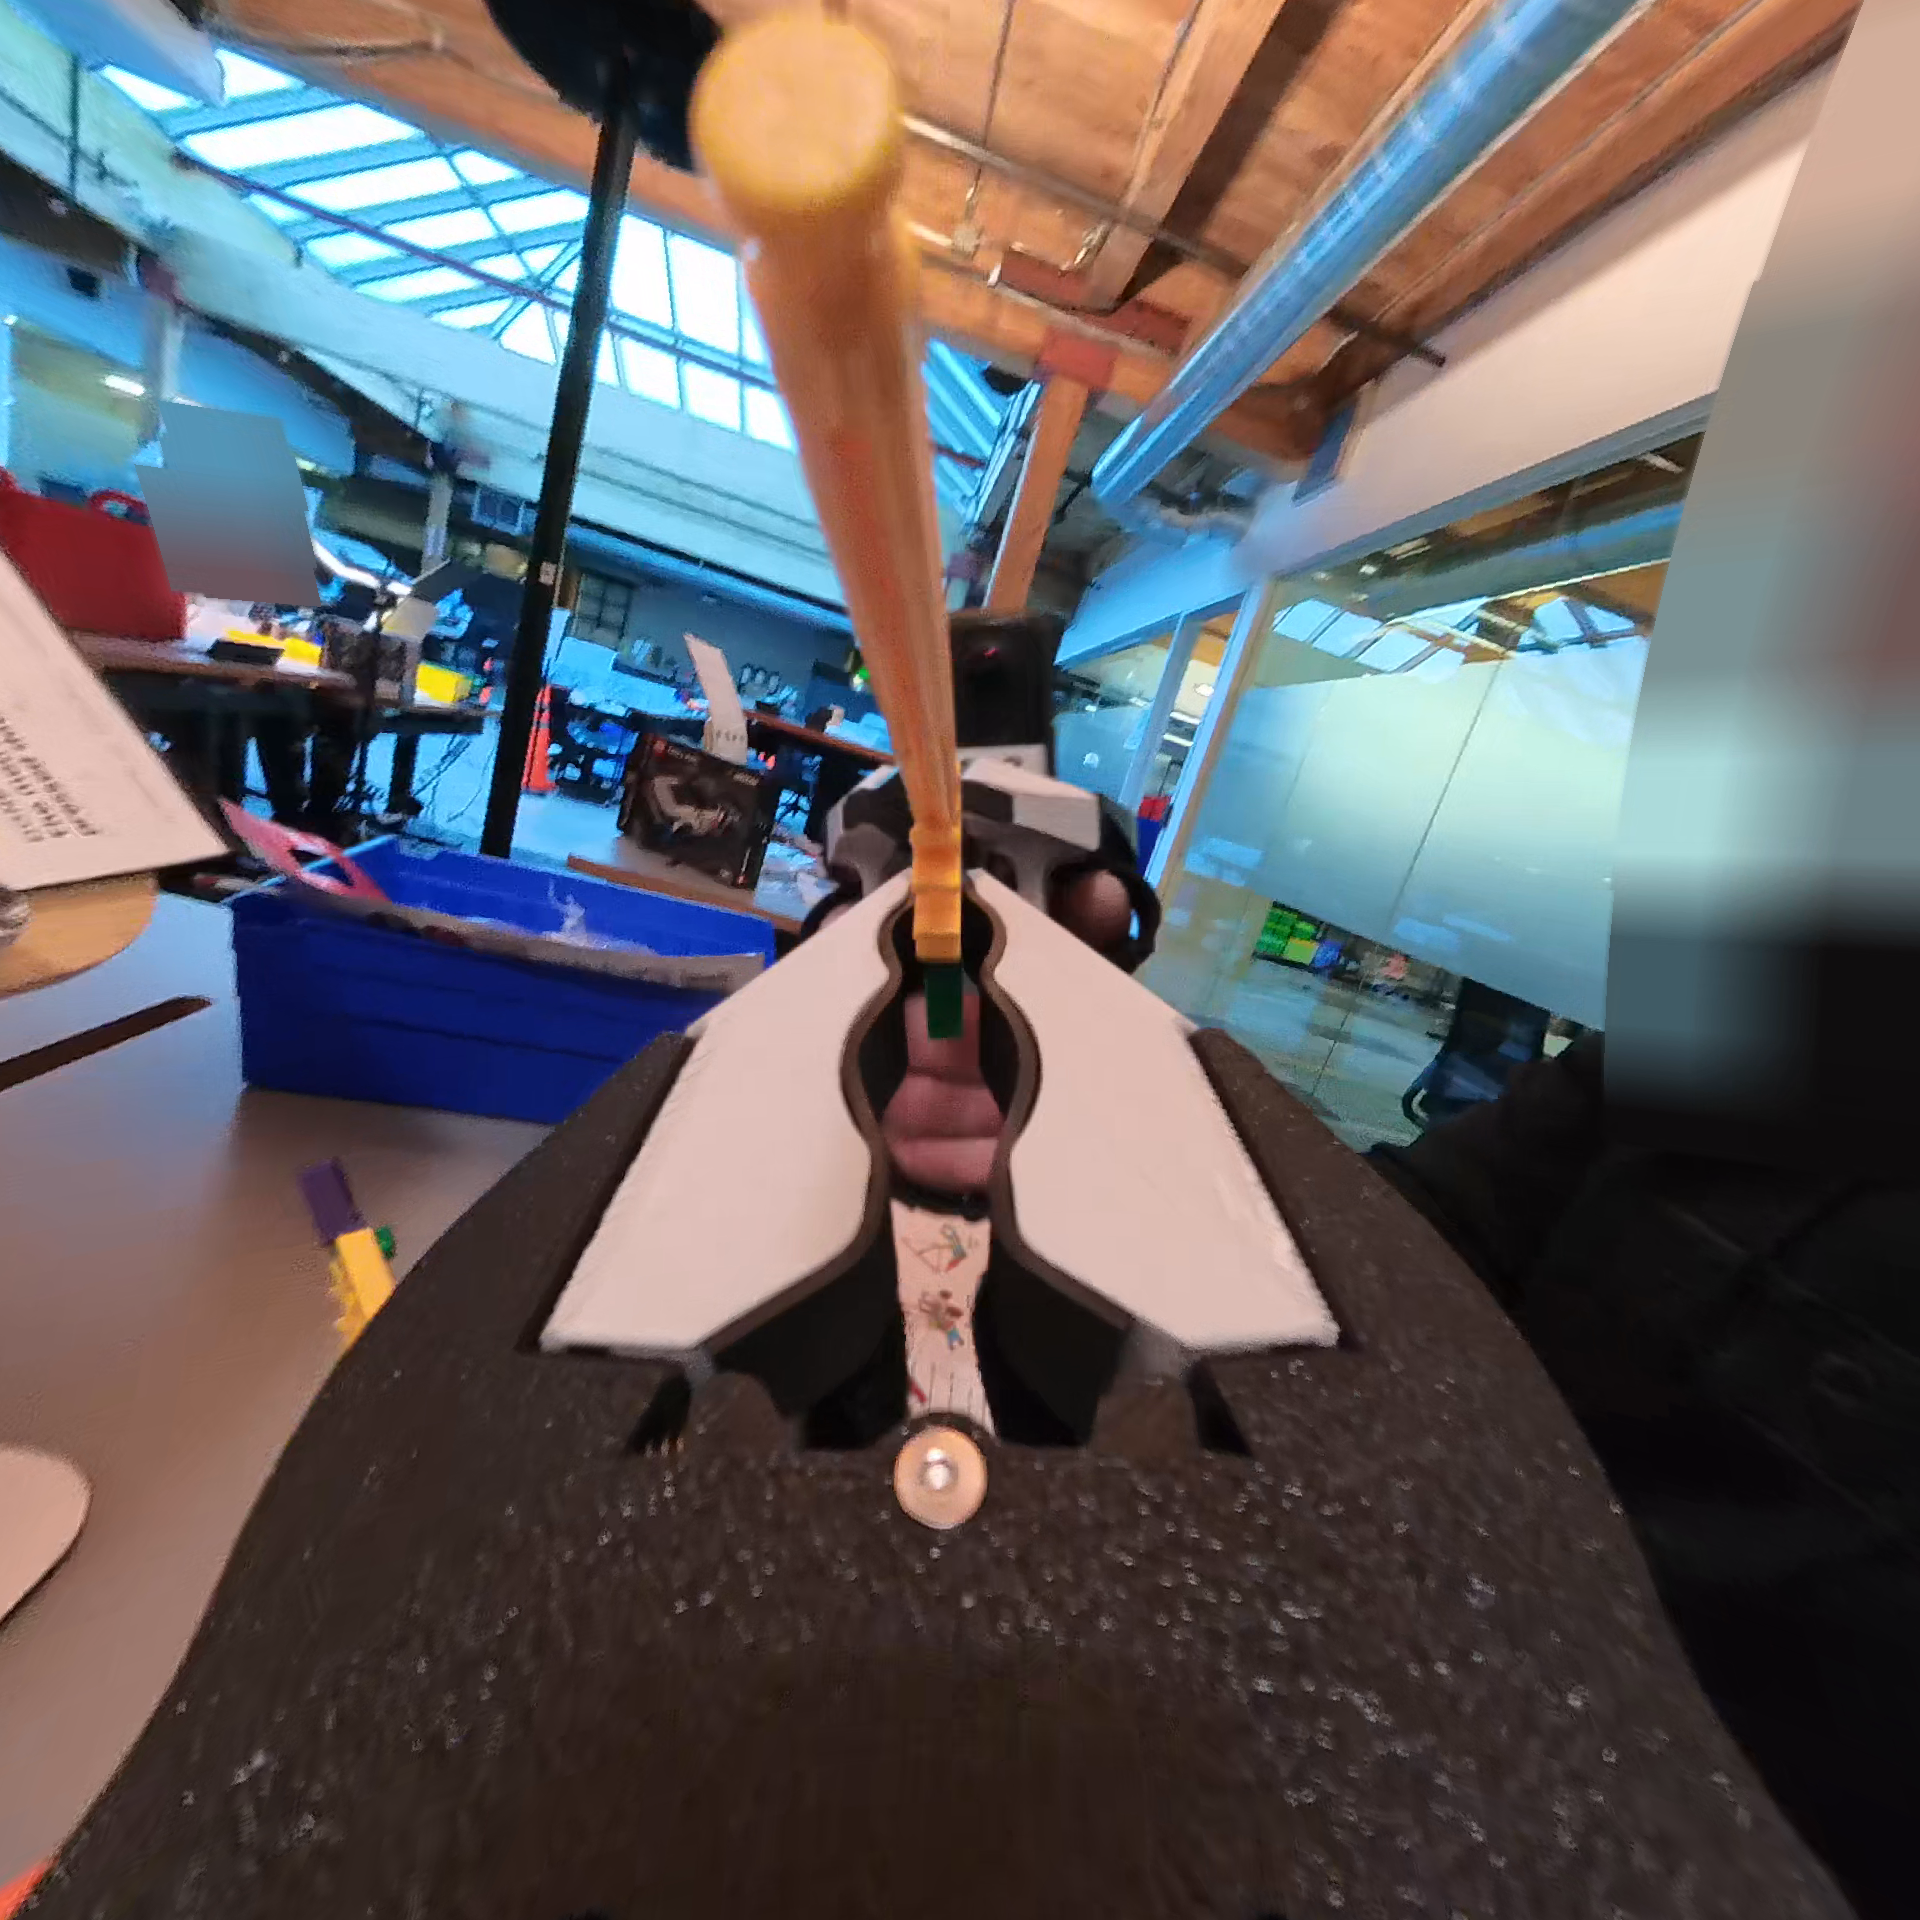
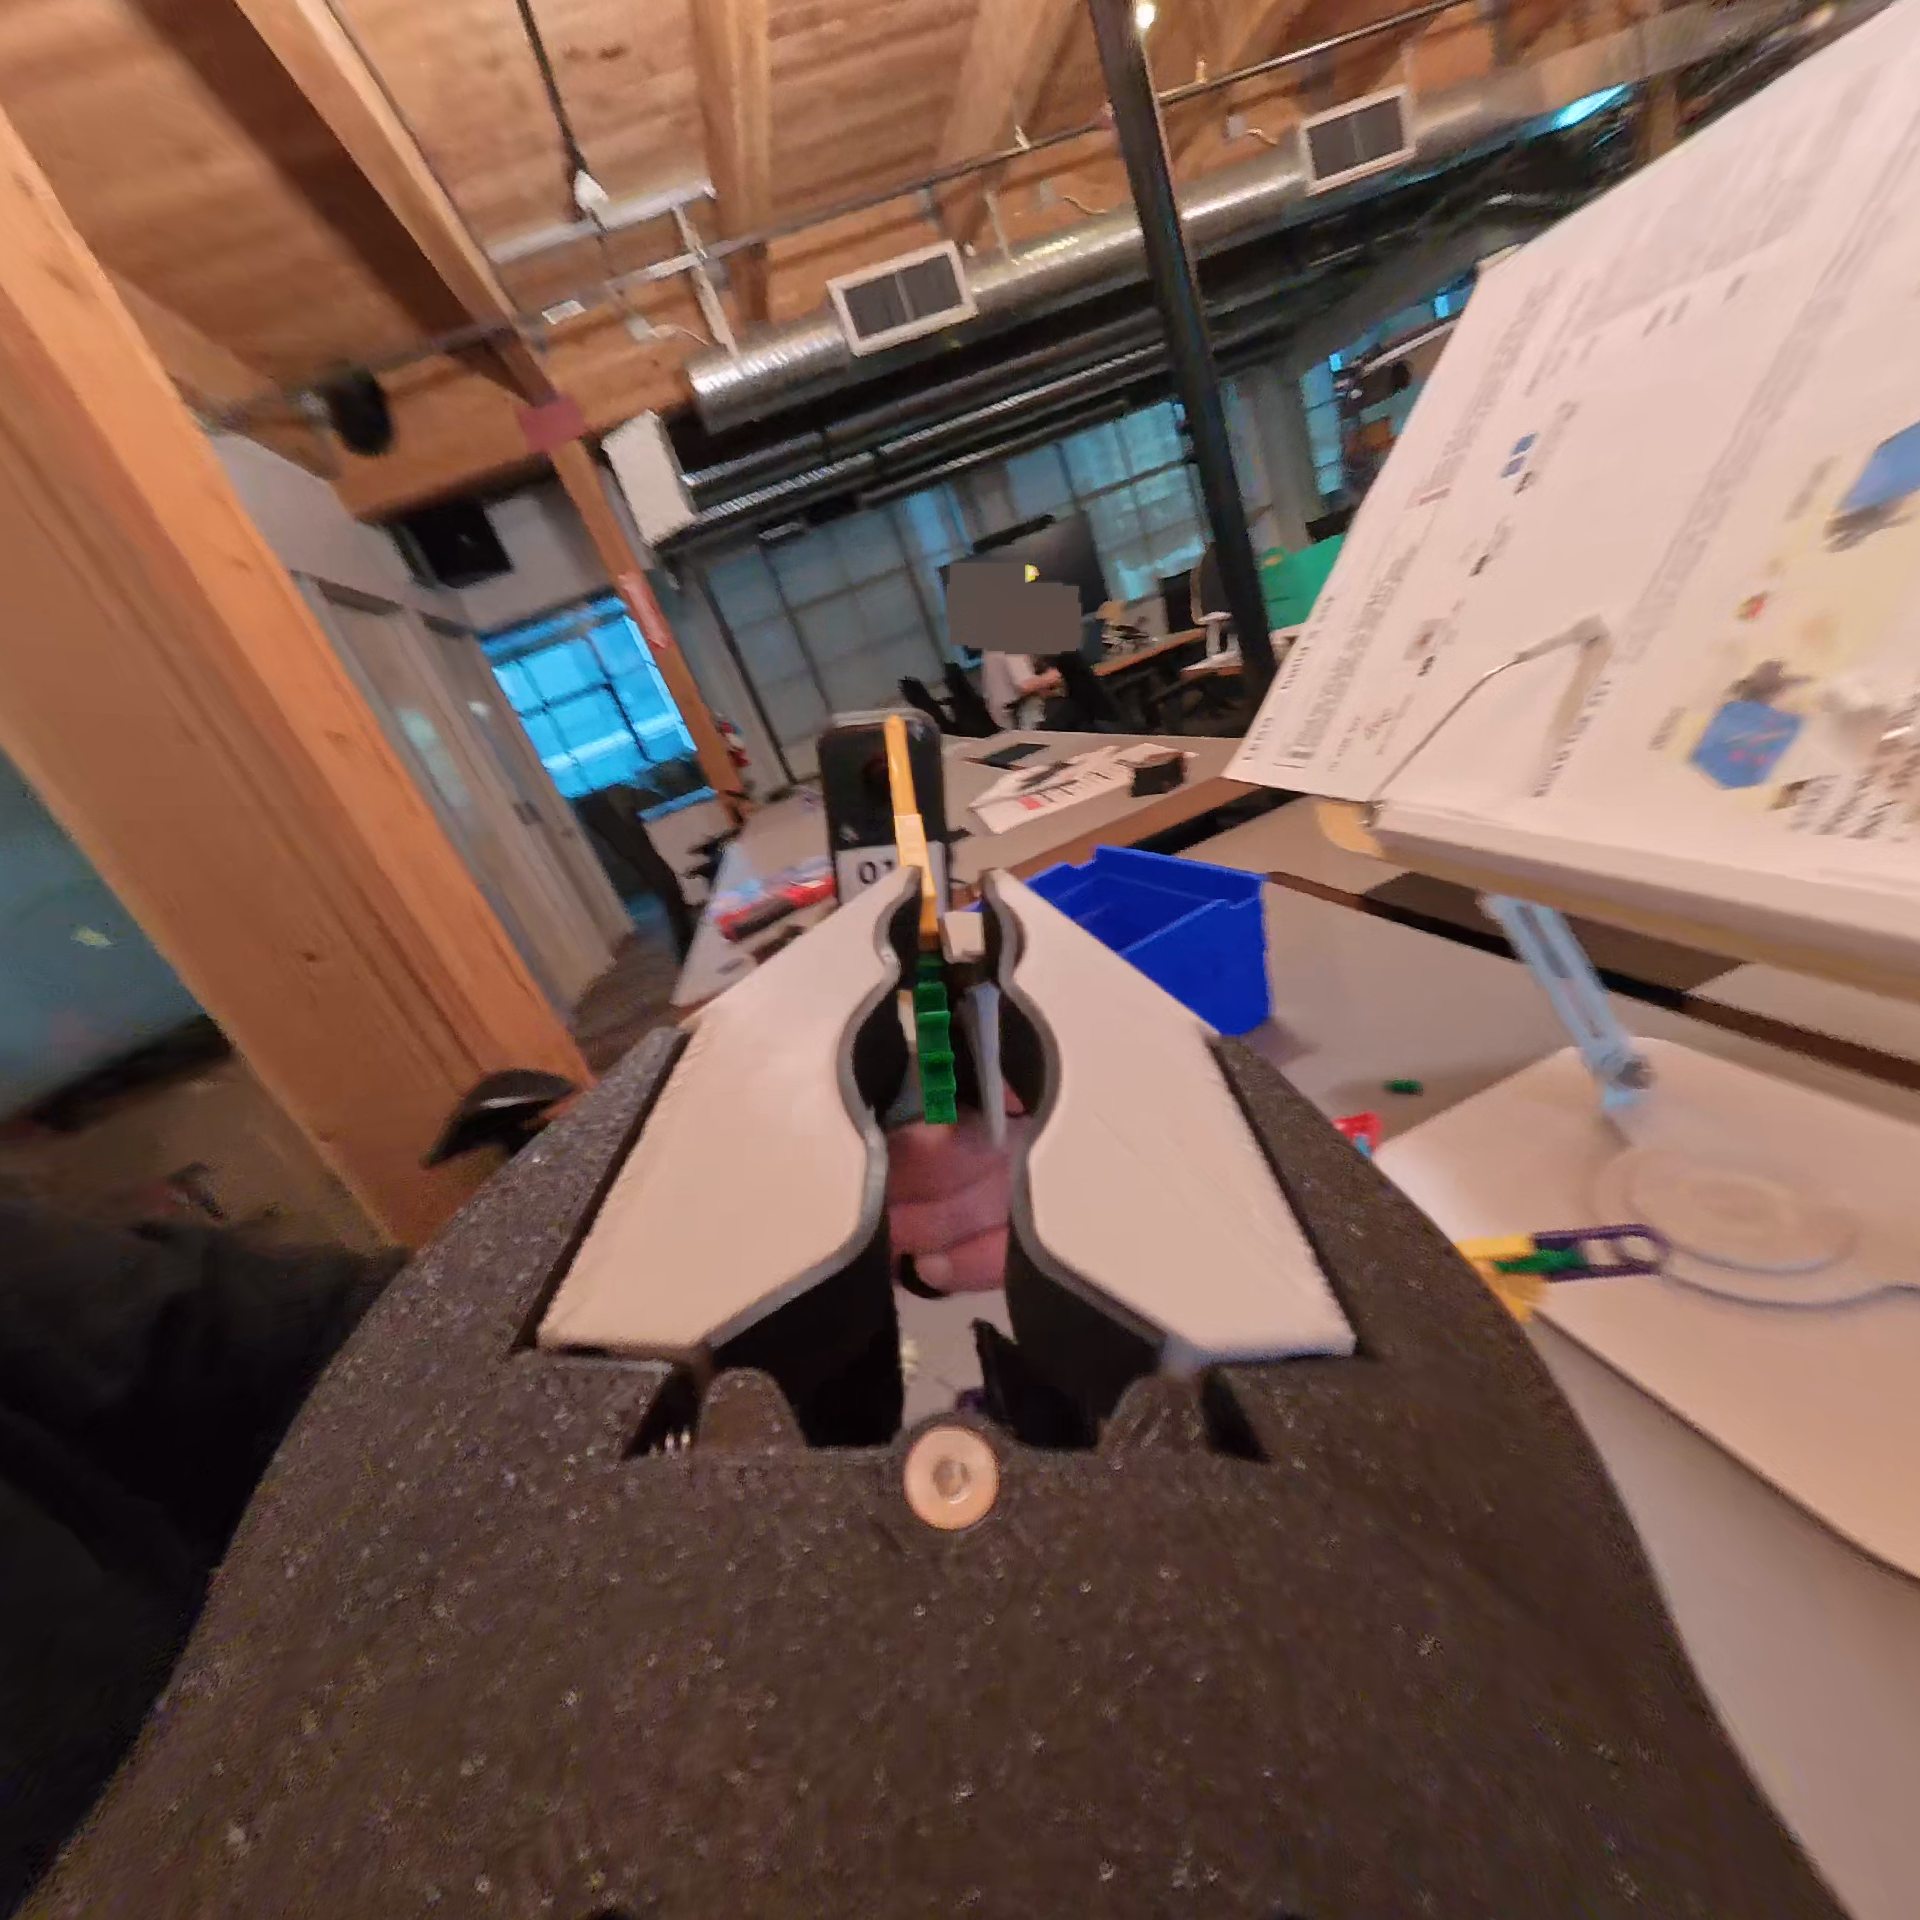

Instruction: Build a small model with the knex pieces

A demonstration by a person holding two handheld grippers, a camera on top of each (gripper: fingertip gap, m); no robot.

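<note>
My left gripper is shut on the end of a long yellow rod that slants up past the camera. A small green piece hangs under the rod's end, between the fingers. The right gripper faces it just beyond, with a hand behind it. In the right wrist view, my right gripper is closed on the yellow rod's end and a ridged green piece, with a small white piece beside them. The left gripper's black camera is right behind.
A blue bin stands on the grey table. An open instruction booklet leans on a wire stand. Loose purple, yellow and green pieces lie on the table. A black pole rises behind. Both grippers' tips are close together, under 4 cm apart.
</note>
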